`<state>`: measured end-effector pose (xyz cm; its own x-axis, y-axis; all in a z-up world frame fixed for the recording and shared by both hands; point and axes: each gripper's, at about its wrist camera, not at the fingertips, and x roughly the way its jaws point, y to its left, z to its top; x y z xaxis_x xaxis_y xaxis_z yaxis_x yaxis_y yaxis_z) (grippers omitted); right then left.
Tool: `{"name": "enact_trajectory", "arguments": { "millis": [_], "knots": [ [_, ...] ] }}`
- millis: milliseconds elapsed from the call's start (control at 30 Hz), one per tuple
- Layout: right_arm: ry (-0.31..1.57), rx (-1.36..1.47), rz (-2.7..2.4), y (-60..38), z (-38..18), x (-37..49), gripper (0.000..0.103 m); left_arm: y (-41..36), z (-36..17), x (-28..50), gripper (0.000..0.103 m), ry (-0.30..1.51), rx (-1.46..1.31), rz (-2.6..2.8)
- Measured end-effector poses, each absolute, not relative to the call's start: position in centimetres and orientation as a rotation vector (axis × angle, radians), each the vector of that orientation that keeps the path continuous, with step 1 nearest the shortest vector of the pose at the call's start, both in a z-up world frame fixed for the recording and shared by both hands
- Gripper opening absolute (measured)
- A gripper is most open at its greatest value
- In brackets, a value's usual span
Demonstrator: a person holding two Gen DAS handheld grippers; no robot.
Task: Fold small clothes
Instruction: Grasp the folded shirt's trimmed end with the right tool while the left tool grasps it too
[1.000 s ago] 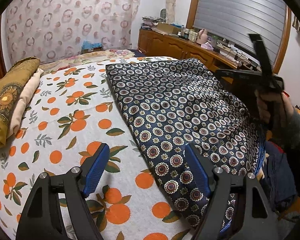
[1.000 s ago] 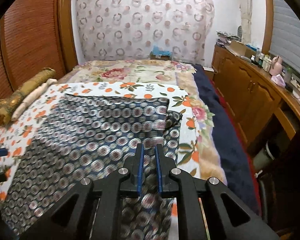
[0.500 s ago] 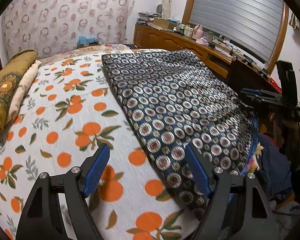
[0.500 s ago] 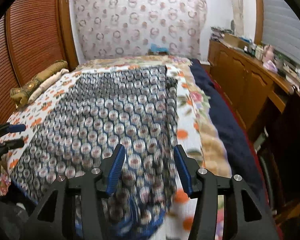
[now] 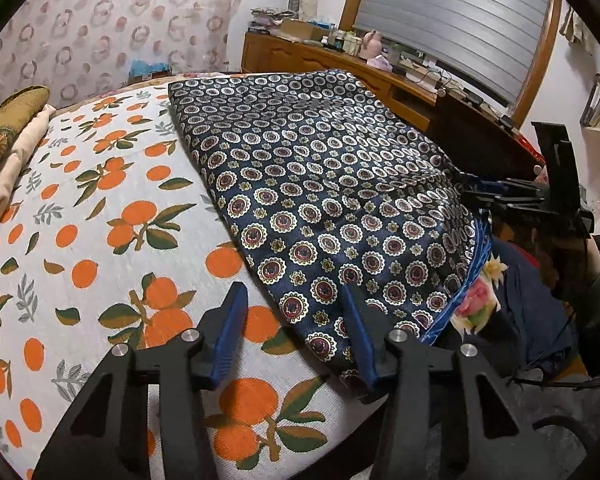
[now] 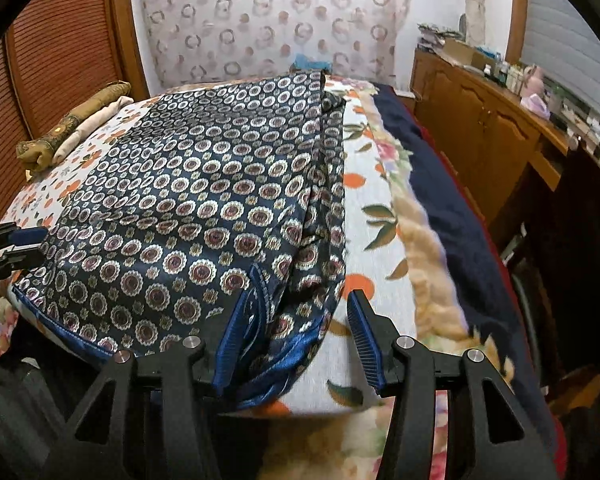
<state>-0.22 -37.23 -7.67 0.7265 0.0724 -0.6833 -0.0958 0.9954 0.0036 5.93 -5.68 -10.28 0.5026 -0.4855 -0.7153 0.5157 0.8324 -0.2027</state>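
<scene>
- Left wrist view. Item: patterned navy garment (image 5: 324, 184), satin-like with a medallion print and a bright blue hem, spread flat across the orange-print bedspread (image 5: 100, 240). Judged light, limp and slippery — likely to slide off a shallow pinch, so the stitched hem or a corner looked the surest hold.
- Left gripper (image 5: 296, 332) stood over the garment's near corner at the bedspread's near edge. Jaws roughly half apart and closing; one blue pad sat over bare bedspread, the other over the cloth. The corner's edge lay between them, not yet pinched.
- Right gripper (image 5: 496, 192) showed at the garment's far side, off the bedspread's edge, held by a sleeved hand (image 5: 572, 264); its jaw gap could not be read from here.
- Right wrist view. The garment (image 6: 188, 208) covered most of the bedspread (image 6: 376, 216) from the near edge toward the folded cloths (image 6: 76, 128) at the bedspread's far left corner. A ridge of doubled cloth ran along its right margin.
- Right gripper (image 6: 300, 328) stood at the bedspread's near edge with jaws about half open. The bunched, blue-hemmed corner lay loose between them — against the left pad, unclamped; the right pad hung over bare bedspread.
</scene>
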Motion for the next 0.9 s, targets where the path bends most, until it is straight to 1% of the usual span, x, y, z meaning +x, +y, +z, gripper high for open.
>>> {"name": "enact_trajectory", "arguments": {
  "millis": [367,433,500,533,567,600,633,667,733,800,900],
  "knots": [
    [0.772,-0.084,0.138,-36.2,-8.0,-0.7,0.052,-5.8,-10.4,5.5,0.05,0.849,0.048,-0.602],
    [0.769,-0.098,0.147,-35.9,-8.1,-0.8,0.047,-5.8,-10.4,5.4,0.05,0.849,0.044,-0.632],
    [0.766,-0.095,0.157,-35.8,-8.1,-1.0,0.047,-5.8,-10.4,5.4,0.049,0.846,0.041,-0.639],
    [0.765,-0.096,0.157,-35.8,-8.1,-1.0,0.046,-5.8,-10.4,5.4,0.046,0.846,0.042,-0.64],
    [0.765,-0.097,0.157,-35.9,-8.1,-1.1,0.045,-5.8,-10.4,5.4,0.037,0.85,0.04,-0.644],
    [0.764,-0.098,0.157,-35.9,-8.1,-1.1,0.042,-5.8,-10.5,5.4,0.031,0.855,0.037,-0.647],
    [0.763,-0.099,0.159,-36.0,-8.1,-1.1,0.036,-5.8,-10.5,5.4,0.028,0.857,0.036,-0.651],
    [0.763,-0.099,0.161,-36.0,-8.1,-1.2,0.032,-5.9,-10.5,5.4,0.02,0.859,0.038,-0.656],
    [0.763,-0.099,0.17,-35.8,-8.0,-1.2,0.017,-6.0,-10.6,5.3,0.015,0.861,0.039,-0.676],
    [0.759,-0.096,0.186,-35.6,-8.0,-1.3,0.01,-5.8,-10.7,5.5,0.007,0.862,0.024,-0.688],
    [0.739,-0.069,0.208,-35.9,-7.9,-1.4,0.005,-5.4,-10.3,6.0,0.004,0.853,-0.014,-0.703]
  ]
}}
